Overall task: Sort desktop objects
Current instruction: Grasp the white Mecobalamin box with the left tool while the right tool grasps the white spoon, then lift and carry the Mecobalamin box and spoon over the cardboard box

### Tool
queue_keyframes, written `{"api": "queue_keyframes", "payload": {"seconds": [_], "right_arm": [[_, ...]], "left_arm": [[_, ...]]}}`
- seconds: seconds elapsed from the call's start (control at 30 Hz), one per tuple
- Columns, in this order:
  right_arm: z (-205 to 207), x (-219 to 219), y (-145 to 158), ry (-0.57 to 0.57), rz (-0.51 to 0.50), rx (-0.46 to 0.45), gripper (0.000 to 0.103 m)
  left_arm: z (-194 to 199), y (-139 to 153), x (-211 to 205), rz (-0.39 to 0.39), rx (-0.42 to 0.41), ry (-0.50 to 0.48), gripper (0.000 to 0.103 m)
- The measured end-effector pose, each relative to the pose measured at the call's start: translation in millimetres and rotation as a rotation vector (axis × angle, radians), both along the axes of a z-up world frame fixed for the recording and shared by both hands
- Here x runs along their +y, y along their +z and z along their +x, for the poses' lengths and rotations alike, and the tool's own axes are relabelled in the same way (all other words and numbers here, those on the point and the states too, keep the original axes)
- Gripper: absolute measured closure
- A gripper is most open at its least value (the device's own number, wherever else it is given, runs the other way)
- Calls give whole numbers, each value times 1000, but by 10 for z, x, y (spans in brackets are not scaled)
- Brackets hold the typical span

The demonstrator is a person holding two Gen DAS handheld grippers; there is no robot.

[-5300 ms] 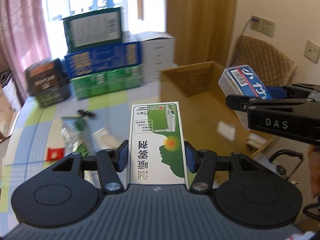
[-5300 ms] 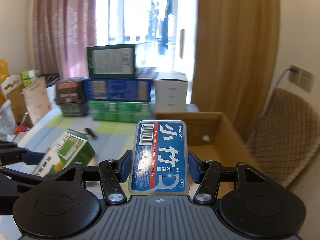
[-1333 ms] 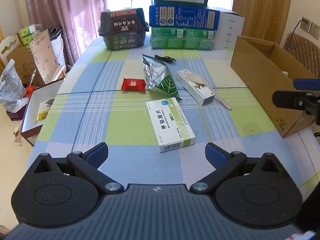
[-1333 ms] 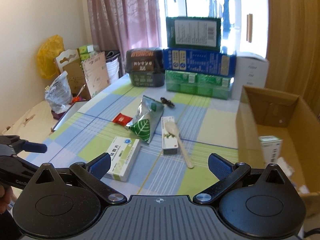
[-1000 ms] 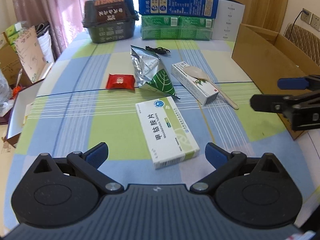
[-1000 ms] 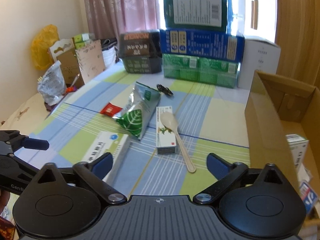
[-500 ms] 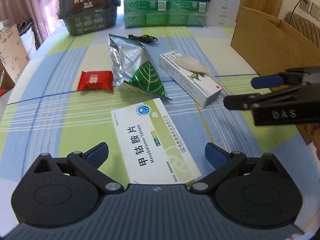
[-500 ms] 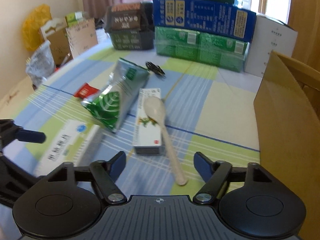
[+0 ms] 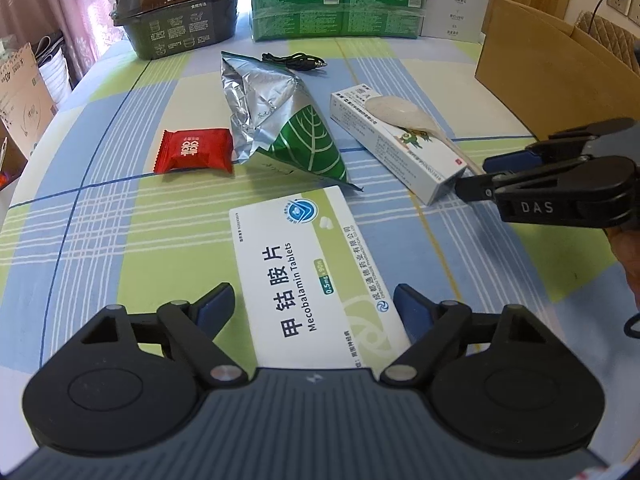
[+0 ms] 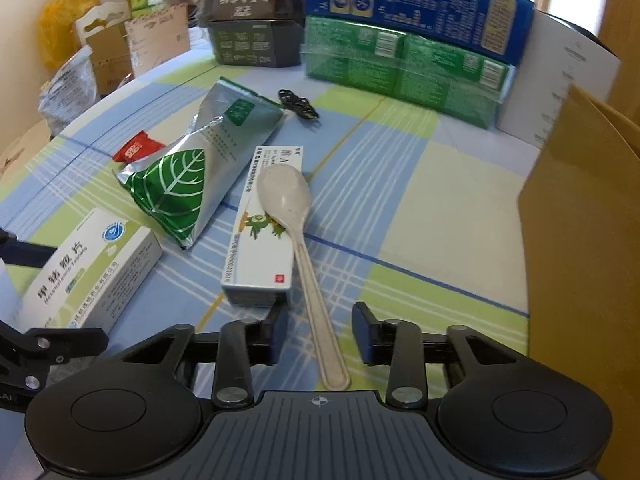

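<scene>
My left gripper [image 9: 314, 306] is open, its fingers on either side of the near end of a white and green Mecobalamin tablet box [image 9: 308, 276] lying flat on the checked tablecloth. My right gripper [image 10: 320, 334] is open around the handle of a beige plastic spoon [image 10: 298, 232], whose bowl rests on a long white ointment box [image 10: 266, 232]. The tablet box also shows in the right wrist view [image 10: 88, 268], and the right gripper [image 9: 476, 178] shows in the left wrist view at the end of the ointment box [image 9: 394, 142].
A silver and green leaf pouch [image 9: 280, 124], a red candy packet [image 9: 194, 150] and a black cable [image 9: 294, 60] lie mid-table. A brown cardboard box [image 9: 548, 72] stands at the right edge. Stacked green, blue and dark boxes [image 10: 400, 60] line the back.
Both grippers have dropped toward the table and moved forward. The left now straddles the tablet box; the right has narrowed its jaws around the spoon handle.
</scene>
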State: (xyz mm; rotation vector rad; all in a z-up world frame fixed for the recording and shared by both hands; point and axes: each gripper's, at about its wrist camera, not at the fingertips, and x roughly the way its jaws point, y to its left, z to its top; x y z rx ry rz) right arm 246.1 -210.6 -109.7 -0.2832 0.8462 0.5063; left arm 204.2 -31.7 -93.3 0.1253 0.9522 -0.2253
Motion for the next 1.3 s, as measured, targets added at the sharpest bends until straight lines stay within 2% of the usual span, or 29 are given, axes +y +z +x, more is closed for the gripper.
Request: {"api": "queue_keyframes", "payload": {"seconds": [0.07, 0.17, 0.27, 0.43, 0.57, 0.77, 1.0, 1.07, 1.13, 1.2, 1.23, 1.3], "right_arm": [[6, 23, -7, 7, 5, -1, 79], [7, 20, -2, -5, 16, 18, 95], [-29, 2, 11, -28, 22, 40, 96], [-208, -34, 76, -58, 79, 131, 96], [-501, -43, 118, -59, 106, 188, 96], [-887, 92, 121, -17, 68, 163, 96], [-863, 110, 95, -22, 76, 140, 95], [-838, 118, 90, -21, 81, 133, 93], [-801, 139, 84, -12, 86, 124, 86], [-770, 176, 78, -4, 88, 115, 67], [-753, 197, 71, 1, 86, 111, 63], [-715, 231, 60, 10, 84, 102, 61]], "left_arm": [[7, -14, 10, 4, 4, 0, 22], [9, -31, 34, 8, 12, 5, 28], [6, -16, 56, 8, 12, 13, 34], [-51, 5, 43, 23, 19, -3, 35], [-142, 14, 61, 29, 26, -13, 35], [-329, 26, 103, 24, 31, -17, 35], [-390, 19, 142, 6, 26, -21, 35], [-386, 17, 140, 7, 24, -24, 35], [-375, 14, 131, 6, 24, -27, 35], [-361, 12, 120, 6, 21, -29, 34], [-354, 12, 117, 5, 20, -31, 34], [-340, 8, 112, 3, 18, -31, 34]]}}
